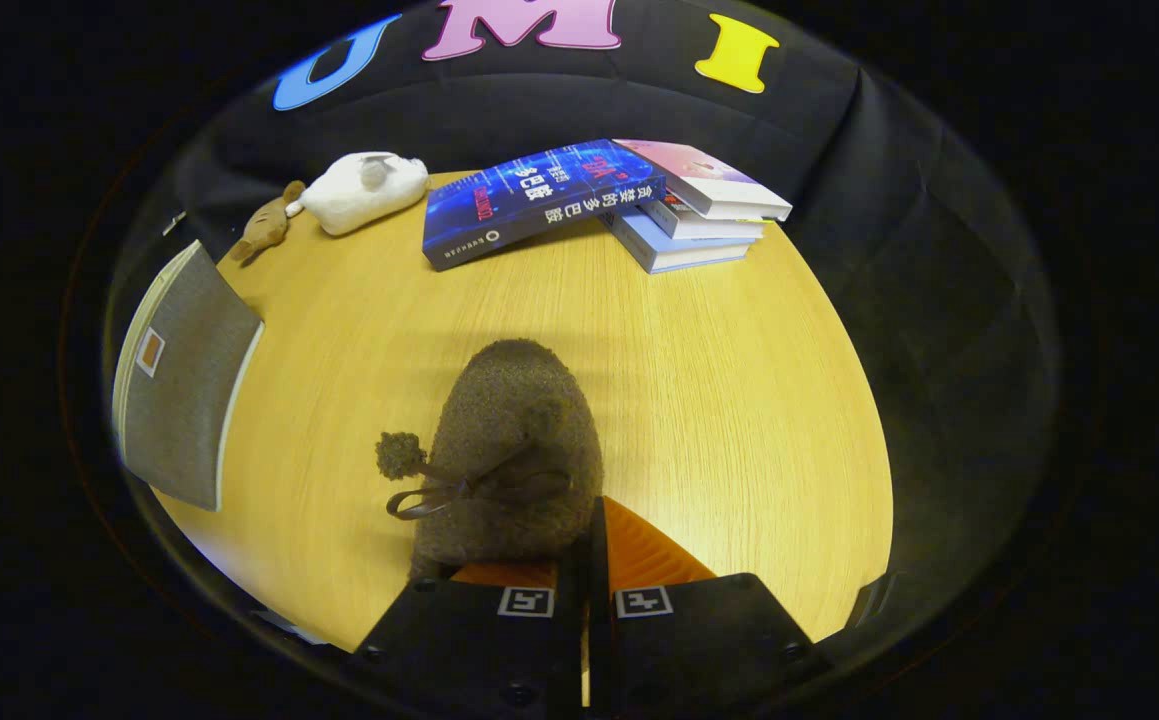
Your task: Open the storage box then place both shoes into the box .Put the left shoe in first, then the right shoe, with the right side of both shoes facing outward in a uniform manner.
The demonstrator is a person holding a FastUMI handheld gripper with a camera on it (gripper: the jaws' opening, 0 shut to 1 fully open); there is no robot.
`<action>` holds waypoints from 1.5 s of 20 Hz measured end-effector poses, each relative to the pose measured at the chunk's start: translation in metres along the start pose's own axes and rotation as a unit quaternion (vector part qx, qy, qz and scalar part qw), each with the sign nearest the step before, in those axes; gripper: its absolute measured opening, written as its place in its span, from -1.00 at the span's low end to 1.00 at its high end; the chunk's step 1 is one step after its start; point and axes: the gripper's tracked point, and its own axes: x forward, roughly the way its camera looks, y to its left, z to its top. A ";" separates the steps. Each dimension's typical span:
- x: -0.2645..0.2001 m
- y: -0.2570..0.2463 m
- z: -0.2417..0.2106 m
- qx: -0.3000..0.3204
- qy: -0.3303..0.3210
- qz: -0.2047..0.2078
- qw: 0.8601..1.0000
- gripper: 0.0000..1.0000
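Gripping shoe [514,440] (brown, bow-tied) | hand-held gripper [584,570] clenched | book [539,198] title Chinese

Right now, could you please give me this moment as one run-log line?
gripper: shut on slipper | slipper: brown, fuzzy, bow on top, over table | box: grey, beside slipper | books: stacked beyond

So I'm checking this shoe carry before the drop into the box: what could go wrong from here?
1. The gripper seems closed on only the rear edge of the brown fuzzy shoe; its toe hangs forward and could swing or slip out.
2. The grey storage box sits off to the side, so the shoe's loose bow could snag on its rim.
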 end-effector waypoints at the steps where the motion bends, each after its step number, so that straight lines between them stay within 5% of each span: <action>1: -0.009 0.006 0.008 0.005 -0.007 0.004 1.000 -0.85; 7: -0.073 0.064 0.073 0.001 -0.062 0.030 0.998 -0.85; 16: -0.134 0.216 0.140 0.007 -0.076 0.114 0.991 -0.85; 25: -0.133 0.354 0.143 0.024 -0.030 0.157 0.987 -0.85; 30: -0.108 0.398 0.122 -0.002 -0.005 0.121 0.993 -0.85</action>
